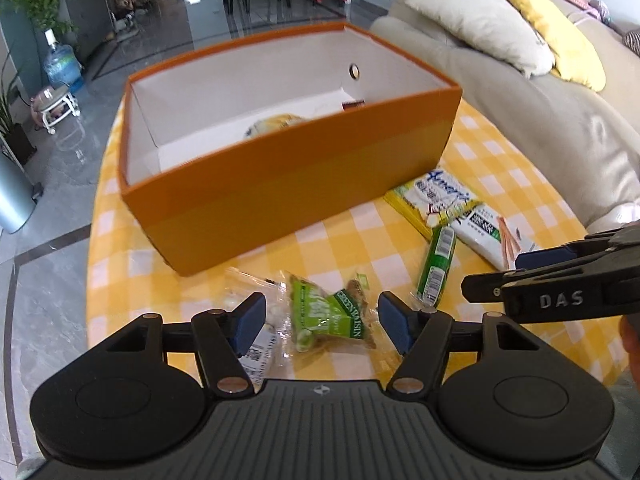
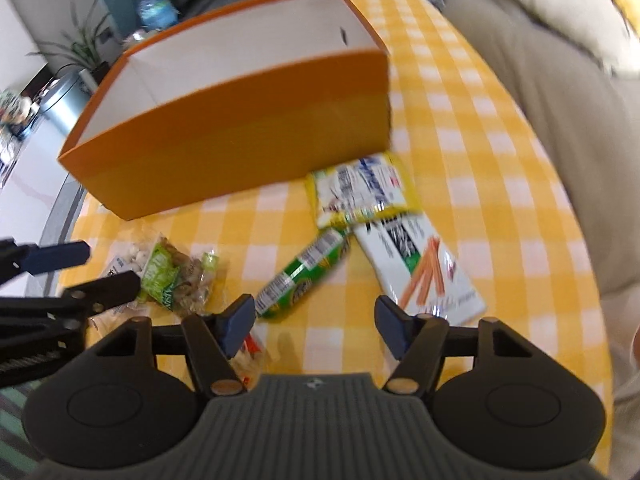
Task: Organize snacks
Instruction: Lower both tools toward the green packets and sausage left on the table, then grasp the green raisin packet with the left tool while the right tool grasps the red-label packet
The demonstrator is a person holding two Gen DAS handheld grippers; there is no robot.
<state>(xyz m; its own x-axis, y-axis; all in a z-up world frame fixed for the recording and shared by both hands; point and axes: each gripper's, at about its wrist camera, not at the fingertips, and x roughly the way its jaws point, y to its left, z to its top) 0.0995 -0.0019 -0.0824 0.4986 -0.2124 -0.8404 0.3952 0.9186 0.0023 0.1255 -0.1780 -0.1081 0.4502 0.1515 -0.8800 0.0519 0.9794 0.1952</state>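
Left gripper (image 1: 322, 322) agape over raisin pack (image 1: 330, 314), right gripper (image 2: 315, 322) agape – pic blurred, box (image 1: 280, 184) contents half-hidden.

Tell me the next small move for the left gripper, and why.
Probably ease the left gripper down and close on the green raisin packet. Its jaws stand open with the packet lying between them on the yellow checked tablecloth, and the orange cardboard box just beyond is open-topped, ready to receive it.
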